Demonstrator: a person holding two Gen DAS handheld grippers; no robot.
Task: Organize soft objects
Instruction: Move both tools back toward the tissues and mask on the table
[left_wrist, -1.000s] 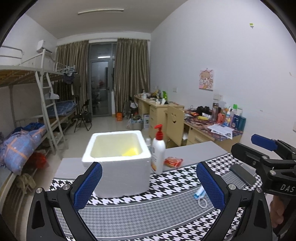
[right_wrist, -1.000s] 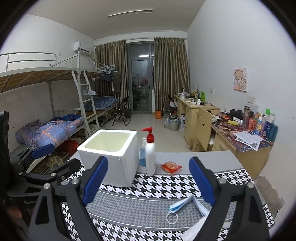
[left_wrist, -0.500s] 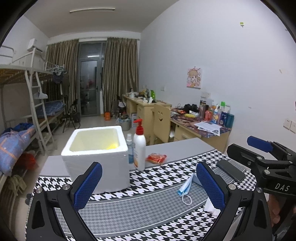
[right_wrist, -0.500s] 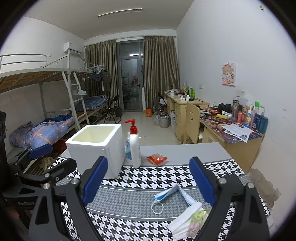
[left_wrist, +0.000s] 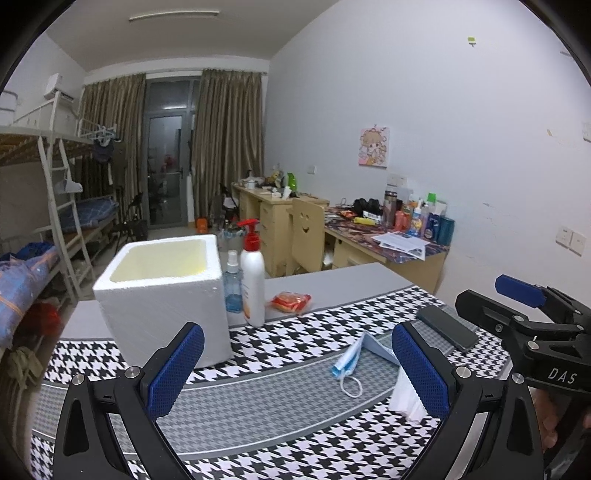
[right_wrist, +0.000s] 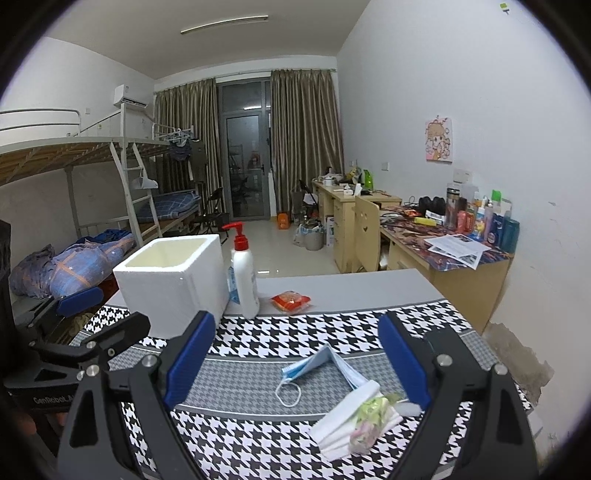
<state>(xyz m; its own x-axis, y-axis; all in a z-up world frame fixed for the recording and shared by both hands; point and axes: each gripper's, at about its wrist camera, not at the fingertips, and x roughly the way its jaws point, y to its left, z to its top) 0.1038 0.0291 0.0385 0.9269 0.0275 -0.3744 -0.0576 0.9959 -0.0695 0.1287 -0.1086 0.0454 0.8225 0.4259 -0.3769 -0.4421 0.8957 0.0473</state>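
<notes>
**Both grippers pulled back, mask and tissue pack now in reach**

Since a second ago both cameras have drawn back from the foam box (left_wrist: 162, 291), so the face mask (right_wrist: 325, 365) and the tissue pack (right_wrist: 354, 421) now show in full on the checked tabletop (right_wrist: 258, 339). The left gripper (left_wrist: 295, 373) and right gripper (right_wrist: 295, 365) hang above the cloth, jaws spread wide, holding nothing. The mask lies folded like a tent between the right gripper's fingers, ear loop trailing toward the camera; the pack sits just beside it, nearer. Both look light and limp: the mask should crumple, so pinching its folded ridge seems safest, and the pack's film may be slippery, so take it across its narrow sides. Readable writing: "DAS" on the right gripper's body, "GenRobot" partly legible on the left's.
</notes>
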